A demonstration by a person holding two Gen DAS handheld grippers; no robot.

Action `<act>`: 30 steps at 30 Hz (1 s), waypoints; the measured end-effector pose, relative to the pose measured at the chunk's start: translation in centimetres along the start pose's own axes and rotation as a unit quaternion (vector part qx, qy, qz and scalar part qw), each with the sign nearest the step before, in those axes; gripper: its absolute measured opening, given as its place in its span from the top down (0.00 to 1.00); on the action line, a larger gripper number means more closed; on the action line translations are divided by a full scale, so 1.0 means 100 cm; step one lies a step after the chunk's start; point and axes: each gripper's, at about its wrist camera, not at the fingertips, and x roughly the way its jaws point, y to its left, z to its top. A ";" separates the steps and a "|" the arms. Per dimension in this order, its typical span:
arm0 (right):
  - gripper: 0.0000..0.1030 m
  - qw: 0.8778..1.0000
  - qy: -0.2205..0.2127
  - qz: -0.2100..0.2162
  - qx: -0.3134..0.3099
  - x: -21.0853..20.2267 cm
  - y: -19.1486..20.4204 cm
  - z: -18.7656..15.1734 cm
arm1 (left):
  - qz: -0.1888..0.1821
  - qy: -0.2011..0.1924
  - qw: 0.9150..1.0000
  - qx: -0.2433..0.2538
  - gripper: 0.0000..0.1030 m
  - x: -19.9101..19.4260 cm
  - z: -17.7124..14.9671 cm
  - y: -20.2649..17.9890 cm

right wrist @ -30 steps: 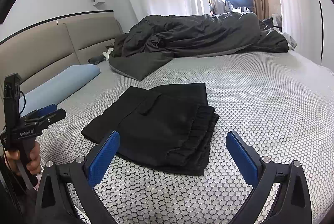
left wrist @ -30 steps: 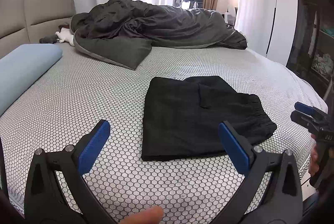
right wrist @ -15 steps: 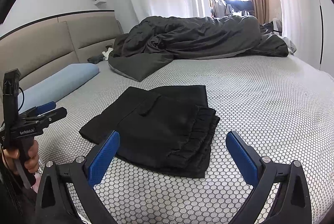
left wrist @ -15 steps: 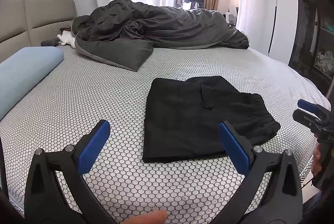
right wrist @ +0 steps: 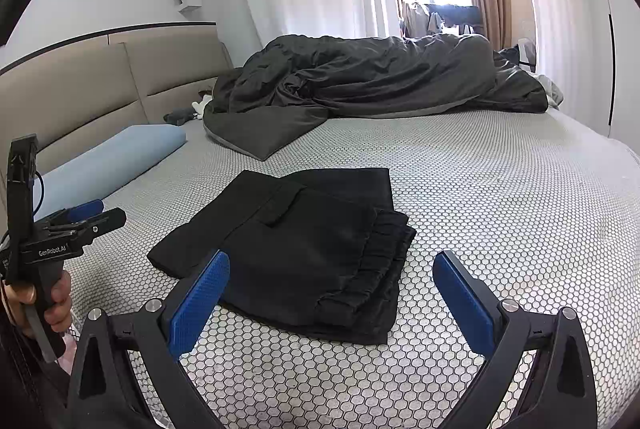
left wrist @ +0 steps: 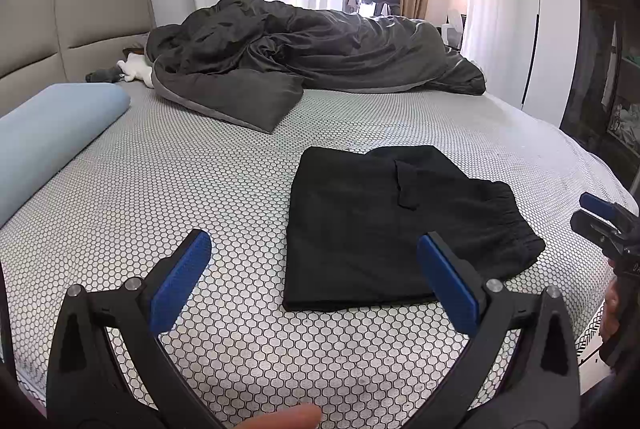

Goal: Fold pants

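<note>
Pants [left wrist: 384, 225] lie folded into a compact black rectangle on the honeycomb-patterned bed [left wrist: 200, 181], near its front edge, with the gathered elastic waistband [right wrist: 372, 269] turned toward the right side. Judging from how they lie, the folding looks done or nearly so. The cloth appears soft, light and limp, so it should sag wherever it is not supported. The stacked layers could slide apart if lifted by one corner. The thick waistband edge and the folded edge opposite it seem the firmest places to pinch, taking all layers at once.

Left gripper [left wrist: 316, 281] hovers above the bed just short of the near edge of the pants, its blue pads spread wide, holding nothing. Right gripper [right wrist: 332, 293] hangs over the waistband end, also spread wide and empty. Whether its left pad brushes the cloth is hard to tell from this angle; it seems to float clear. A crumpled dark duvet [left wrist: 320, 57] and a pale blue pillow [left wrist: 52, 129] sit well apart, toward the headboard.
</note>
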 end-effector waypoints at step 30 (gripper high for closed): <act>0.00 1.000 -0.004 -0.006 -0.011 0.000 0.001 -0.001 | 0.002 -0.006 1.000 0.011 0.01 -0.001 -0.002 -0.006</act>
